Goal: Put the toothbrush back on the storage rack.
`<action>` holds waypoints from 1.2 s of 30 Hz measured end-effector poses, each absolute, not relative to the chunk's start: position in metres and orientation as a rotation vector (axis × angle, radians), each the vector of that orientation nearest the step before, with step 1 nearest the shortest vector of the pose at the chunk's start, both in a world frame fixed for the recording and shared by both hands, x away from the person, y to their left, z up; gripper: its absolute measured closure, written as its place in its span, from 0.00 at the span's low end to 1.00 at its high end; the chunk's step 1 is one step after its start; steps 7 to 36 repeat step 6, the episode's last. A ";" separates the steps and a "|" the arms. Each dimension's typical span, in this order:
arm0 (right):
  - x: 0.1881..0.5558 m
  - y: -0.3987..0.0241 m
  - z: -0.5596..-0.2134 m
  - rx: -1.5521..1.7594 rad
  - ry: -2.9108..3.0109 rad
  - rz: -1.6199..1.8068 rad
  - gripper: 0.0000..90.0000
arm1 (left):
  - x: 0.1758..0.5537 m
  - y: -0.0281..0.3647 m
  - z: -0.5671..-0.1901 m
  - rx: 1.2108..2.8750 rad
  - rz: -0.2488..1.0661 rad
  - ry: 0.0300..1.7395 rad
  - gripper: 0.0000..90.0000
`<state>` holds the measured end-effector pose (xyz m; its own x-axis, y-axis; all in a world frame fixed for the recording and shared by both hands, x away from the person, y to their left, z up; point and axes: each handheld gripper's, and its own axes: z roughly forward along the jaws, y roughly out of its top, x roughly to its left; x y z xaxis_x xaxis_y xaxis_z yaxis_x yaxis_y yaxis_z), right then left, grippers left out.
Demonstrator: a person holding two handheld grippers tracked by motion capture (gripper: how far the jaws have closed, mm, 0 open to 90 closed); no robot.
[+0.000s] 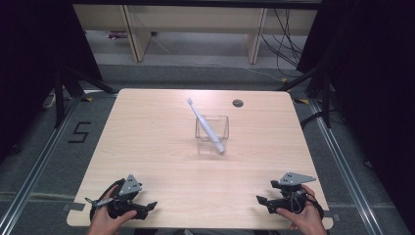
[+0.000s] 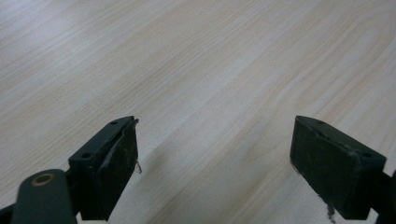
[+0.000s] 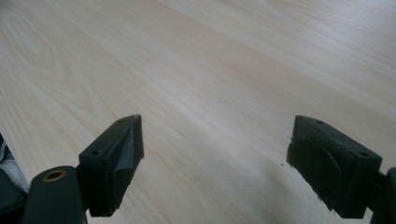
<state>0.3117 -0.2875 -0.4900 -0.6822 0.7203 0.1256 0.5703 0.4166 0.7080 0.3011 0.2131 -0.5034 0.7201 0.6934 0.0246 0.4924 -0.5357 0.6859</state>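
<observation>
Currently both idle at the near bench (image 1: 147, 142) edge: left gripper (image 1: 149, 207) and right gripper (image 1: 262, 201) each wide, holding nothing. Toothbrush (image 1: 208, 127) leans tilted in the clear cup (image 1: 212, 134) mid-bench, well apart from both; its lower end looks, hard to tell, outside the cup.

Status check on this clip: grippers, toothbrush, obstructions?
Left gripper and right gripper open, empty, near edge. Toothbrush leaning in clear holder, mid-table. Path clear.

A lab or test room, set up for recording; a bare wooden table (image 1: 147, 147) stands on grey floor between metal floor rails (image 1: 34, 166), black curtains (image 1: 29, 54) hang at both sides; loose cables (image 1: 286, 39) trail near plain shelving (image 1: 195, 22); a "5" (image 1: 79, 132) is taped on the floor.
</observation>
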 end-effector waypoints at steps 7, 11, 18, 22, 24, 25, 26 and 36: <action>0.312 -0.287 -0.490 1.145 2.471 1.108 0.21 | 0.301 0.213 -0.504 2.249 0.386 0.897 0.16; 0.312 -0.287 -0.490 1.145 2.471 1.108 0.21 | 0.301 0.213 -0.504 2.249 0.386 0.897 0.16; 0.312 -0.287 -0.490 1.145 2.471 1.108 0.21 | 0.301 0.213 -0.504 2.249 0.386 0.897 0.16; 0.312 -0.287 -0.490 1.145 2.471 1.108 0.21 | 0.301 0.213 -0.504 2.249 0.386 0.897 0.16; 0.312 -0.287 -0.490 1.145 2.471 1.108 0.21 | 0.301 0.213 -0.504 2.249 0.386 0.897 0.16; 0.312 -0.287 -0.490 1.145 2.471 1.108 0.21 | 0.301 0.213 -0.504 2.249 0.386 0.897 0.16; 0.312 -0.287 -0.490 1.145 2.471 1.108 0.21 | 0.301 0.213 -0.504 2.249 0.386 0.897 0.16; 0.312 -0.287 -0.490 1.145 2.471 1.108 0.21 | 0.301 0.213 -0.504 2.249 0.386 0.897 0.16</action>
